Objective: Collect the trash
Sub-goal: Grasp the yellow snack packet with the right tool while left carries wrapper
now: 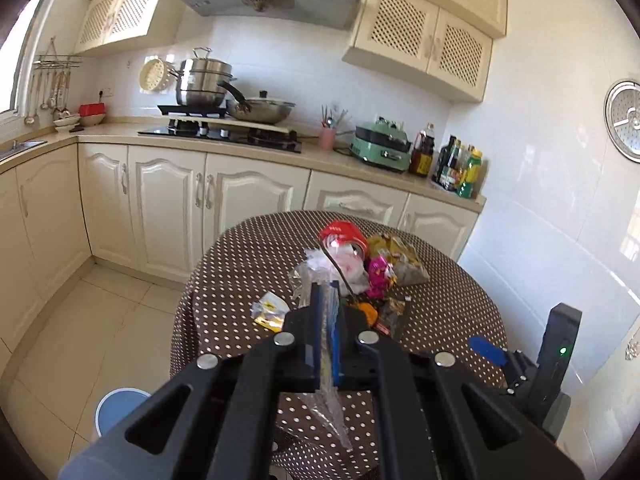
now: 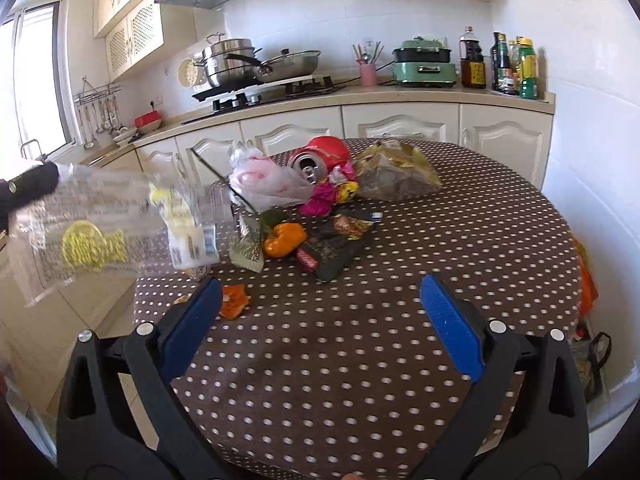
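Note:
My left gripper point(image 1: 326, 300) is shut on a clear plastic wrapper point(image 1: 328, 400) and holds it above the near edge of the table. The same wrapper point(image 2: 104, 232), with yellow print, hangs at the left of the right wrist view. A pile of trash lies on the dotted tablecloth point(image 2: 360, 340): a crushed red can point(image 2: 320, 156), a white-pink plastic bag point(image 2: 264, 180), a pink wrapper point(image 2: 320, 200), a yellow-brown bag point(image 2: 396, 176), an orange piece point(image 2: 284, 240) and a dark wrapper point(image 2: 332, 252). My right gripper point(image 2: 320, 320) is open and empty over the table's near part.
A blue bin point(image 1: 120, 408) stands on the floor left of the table. A small orange scrap point(image 2: 236, 300) lies by my right gripper's left finger. Counter with stove, pots and bottles runs behind the table. An orange bag point(image 2: 586, 280) hangs at the table's right edge.

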Demonstrator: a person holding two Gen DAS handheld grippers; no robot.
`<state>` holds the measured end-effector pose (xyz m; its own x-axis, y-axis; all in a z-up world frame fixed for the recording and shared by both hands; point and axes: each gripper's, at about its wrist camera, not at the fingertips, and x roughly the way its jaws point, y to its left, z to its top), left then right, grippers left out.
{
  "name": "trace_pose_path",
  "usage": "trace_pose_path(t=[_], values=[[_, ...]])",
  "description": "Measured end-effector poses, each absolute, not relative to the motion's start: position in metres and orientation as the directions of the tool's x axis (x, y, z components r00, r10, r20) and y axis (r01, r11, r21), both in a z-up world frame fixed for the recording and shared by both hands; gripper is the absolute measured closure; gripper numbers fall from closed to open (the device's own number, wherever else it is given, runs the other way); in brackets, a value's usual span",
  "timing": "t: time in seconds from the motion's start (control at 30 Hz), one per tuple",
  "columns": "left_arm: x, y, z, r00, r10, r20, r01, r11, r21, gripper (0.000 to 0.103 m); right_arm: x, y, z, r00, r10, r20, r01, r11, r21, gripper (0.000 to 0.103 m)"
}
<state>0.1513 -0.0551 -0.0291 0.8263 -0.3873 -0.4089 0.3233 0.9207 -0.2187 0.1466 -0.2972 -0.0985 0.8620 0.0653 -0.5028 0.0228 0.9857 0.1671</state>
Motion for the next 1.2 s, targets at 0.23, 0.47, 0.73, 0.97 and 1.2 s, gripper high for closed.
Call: trace_pose_path(t=[0.23, 0.47, 0.73, 0.97, 1.2], values=[[0.151, -0.011, -0.025, 0.887, -0.303, -0.349, 0.217, 0.940, -0.265, 0.100, 0.171, -0.272, -0.096, 0.854, 0.109, -0.508, -0.031, 0.987, 0.159, 0.006], [0.166, 0.021, -0.031, 0.905, -0.286, -0.316, 0.173, 0.924, -0.340, 0.100, 0.199, -0.248, -0.087, 0.839, 0.196, -0.507, -0.087, 0.969, 0.231, 0.006], [0.174, 0.046, -0.057, 0.895, -0.253, -0.368, 0.126, 0.934, -0.335, 0.100, 0.247, -0.180, -0.105, 0.745, 0.227, -0.628, -0.175, 0.974, 0.145, 0.029], [0.172, 0.071, -0.072, 0.890, -0.255, -0.377, 0.116, 0.929, -0.353, 0.100, 0.267, -0.173, -0.115, 0.713, 0.188, -0.675, -0.156, 0.982, 0.108, 0.079], [0.170, 0.113, -0.091, 0.889, -0.234, -0.394, 0.061, 0.913, -0.404, 0.100, 0.247, -0.145, -0.093, 0.758, 0.222, -0.613, -0.217, 0.973, 0.085, 0.080]])
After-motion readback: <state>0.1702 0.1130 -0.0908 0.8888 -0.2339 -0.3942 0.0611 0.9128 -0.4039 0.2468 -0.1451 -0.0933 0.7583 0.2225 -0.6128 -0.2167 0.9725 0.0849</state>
